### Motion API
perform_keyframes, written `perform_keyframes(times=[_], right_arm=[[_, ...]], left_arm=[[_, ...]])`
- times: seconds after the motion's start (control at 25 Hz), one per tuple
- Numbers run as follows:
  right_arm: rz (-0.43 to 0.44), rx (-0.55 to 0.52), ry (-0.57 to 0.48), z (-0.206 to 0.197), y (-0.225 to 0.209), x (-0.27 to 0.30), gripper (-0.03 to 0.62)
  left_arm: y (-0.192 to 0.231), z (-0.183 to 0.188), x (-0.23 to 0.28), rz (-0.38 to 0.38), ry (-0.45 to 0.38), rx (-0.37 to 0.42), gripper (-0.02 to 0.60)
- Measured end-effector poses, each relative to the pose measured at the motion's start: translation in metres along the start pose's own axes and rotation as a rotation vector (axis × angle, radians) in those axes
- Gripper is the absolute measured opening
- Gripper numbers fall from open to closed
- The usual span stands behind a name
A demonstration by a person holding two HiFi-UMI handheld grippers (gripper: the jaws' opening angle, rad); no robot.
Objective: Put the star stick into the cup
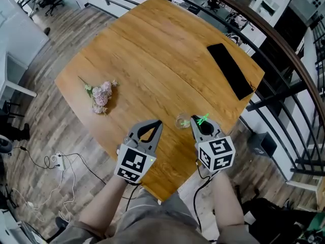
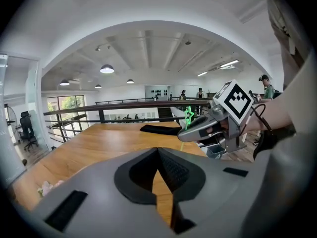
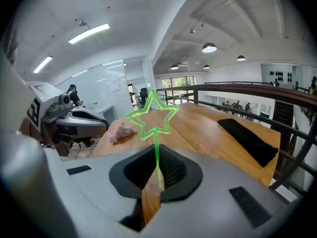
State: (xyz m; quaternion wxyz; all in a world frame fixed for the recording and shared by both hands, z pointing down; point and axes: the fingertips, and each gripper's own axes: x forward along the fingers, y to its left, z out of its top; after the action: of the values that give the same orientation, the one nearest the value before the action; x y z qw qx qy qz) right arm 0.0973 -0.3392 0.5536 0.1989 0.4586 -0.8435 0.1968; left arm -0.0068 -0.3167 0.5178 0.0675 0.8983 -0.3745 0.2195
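A green star stick [image 1: 203, 119] stands upright between the jaws of my right gripper [image 1: 194, 120], which is shut on its thin stem. In the right gripper view the star [image 3: 152, 116] rises above the shut right gripper [image 3: 158, 180]. A small clear cup [image 1: 183, 121] sits on the wooden table [image 1: 152, 50], just left of the right gripper's tip. My left gripper [image 1: 159, 122] hovers left of the cup, shut with nothing in it. In the left gripper view the left gripper [image 2: 158, 150] shows its jaws closed together, with the star [image 2: 188, 115] and right gripper beyond.
A bunch of pink flowers [image 1: 100, 96] lies near the table's left edge. A black flat cloth [image 1: 230, 70] lies at the far right. A metal railing [image 1: 284, 60] runs behind the table, and cables [image 1: 56, 161] trail on the floor at the left.
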Motion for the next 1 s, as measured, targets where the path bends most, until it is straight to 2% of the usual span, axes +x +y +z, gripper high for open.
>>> perform_keyframes(times=[0.36,0.4,0.44,0.48,0.52,0.68,1.0], right_arm=[[0.003,0.024,0.007,-0.015,-0.002,0.015,0.043],[0.01,0.028,0.017,-0.016,0.0,0.018,0.069],[0.019,0.031,0.03,-0.018,0.002,0.021,0.162],[0.026,0.031,0.042,-0.02,0.003,0.022,0.217],[0.03,0.027,0.053,-0.021,0.004,0.023,0.241],[0.026,0.027,0.075,-0.027,0.007,0.016,0.284],[-0.018,0.041,0.062,-0.029,0.003,-0.012,0.293]], left_arm=[[-0.008,-0.021,0.007,-0.023,0.031,-0.02,0.015],[-0.007,-0.022,0.007,-0.025,0.031,-0.02,0.015],[-0.006,-0.022,0.007,-0.027,0.031,-0.019,0.015],[-0.005,-0.021,0.007,-0.028,0.031,-0.018,0.015],[-0.005,-0.021,0.007,-0.028,0.031,-0.016,0.015],[-0.008,-0.017,0.003,-0.029,0.028,-0.01,0.015],[-0.01,-0.009,-0.009,-0.018,0.008,-0.004,0.015]])
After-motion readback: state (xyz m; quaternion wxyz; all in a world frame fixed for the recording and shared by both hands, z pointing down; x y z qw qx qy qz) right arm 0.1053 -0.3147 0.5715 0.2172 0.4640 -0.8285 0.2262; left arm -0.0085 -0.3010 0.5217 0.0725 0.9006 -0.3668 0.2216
